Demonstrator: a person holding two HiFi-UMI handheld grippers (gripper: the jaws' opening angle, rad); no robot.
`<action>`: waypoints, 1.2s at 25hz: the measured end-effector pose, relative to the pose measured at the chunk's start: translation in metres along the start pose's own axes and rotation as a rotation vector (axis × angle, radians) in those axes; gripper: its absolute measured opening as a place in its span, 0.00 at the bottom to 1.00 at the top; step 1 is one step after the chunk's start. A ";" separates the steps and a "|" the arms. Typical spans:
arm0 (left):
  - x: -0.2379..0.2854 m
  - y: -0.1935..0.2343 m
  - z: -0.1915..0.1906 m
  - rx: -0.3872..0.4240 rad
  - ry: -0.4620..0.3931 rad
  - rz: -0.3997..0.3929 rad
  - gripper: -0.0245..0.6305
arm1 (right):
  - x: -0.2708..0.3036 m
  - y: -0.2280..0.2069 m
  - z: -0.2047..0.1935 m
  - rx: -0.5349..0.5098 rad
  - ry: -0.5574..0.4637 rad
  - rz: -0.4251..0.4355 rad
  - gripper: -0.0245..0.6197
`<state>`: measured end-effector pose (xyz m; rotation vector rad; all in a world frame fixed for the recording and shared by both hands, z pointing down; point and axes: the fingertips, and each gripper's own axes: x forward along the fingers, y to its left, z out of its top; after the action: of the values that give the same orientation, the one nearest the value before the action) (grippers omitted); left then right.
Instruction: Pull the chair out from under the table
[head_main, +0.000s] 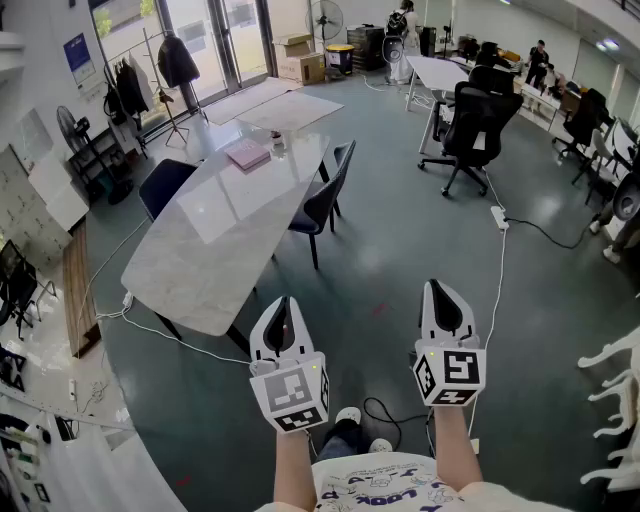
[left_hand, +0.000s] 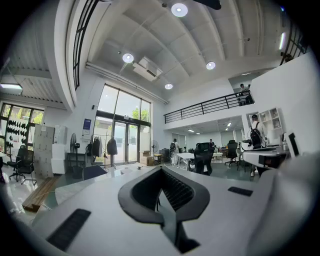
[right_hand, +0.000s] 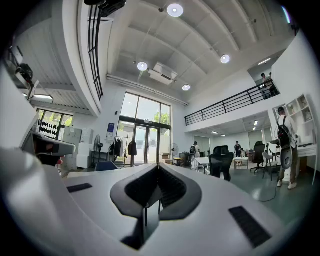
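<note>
A dark chair (head_main: 325, 196) is tucked under the right side of a long white marble table (head_main: 215, 240) in the head view. A second dark chair (head_main: 165, 184) stands at the table's left side. My left gripper (head_main: 283, 304) and right gripper (head_main: 441, 290) are held level over the floor, well short of the table and chairs. Both are shut with nothing between their jaws. In the left gripper view, the table top (left_hand: 87, 182) shows low at the left. The right gripper view looks across the room at a black office chair (right_hand: 221, 160).
A black office chair (head_main: 476, 125) stands at the back right beside a white desk (head_main: 440, 72). A white cable (head_main: 497, 290) and a power strip (head_main: 499, 217) lie on the floor to the right. A pink book (head_main: 248, 155) lies on the table. People stand in the distance.
</note>
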<state>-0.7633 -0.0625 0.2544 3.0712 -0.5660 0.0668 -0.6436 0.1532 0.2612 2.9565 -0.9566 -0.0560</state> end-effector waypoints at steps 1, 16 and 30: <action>0.001 0.001 0.000 0.003 0.001 0.000 0.06 | 0.001 0.001 0.000 0.001 -0.001 0.000 0.05; 0.039 0.013 -0.010 -0.025 0.020 -0.016 0.06 | 0.035 0.005 -0.005 0.001 -0.002 0.000 0.05; 0.117 0.043 -0.014 -0.065 0.023 -0.120 0.35 | 0.106 0.032 -0.020 0.040 0.018 0.009 0.30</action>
<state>-0.6703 -0.1434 0.2744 3.0291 -0.3734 0.0802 -0.5757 0.0661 0.2803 2.9833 -0.9803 -0.0098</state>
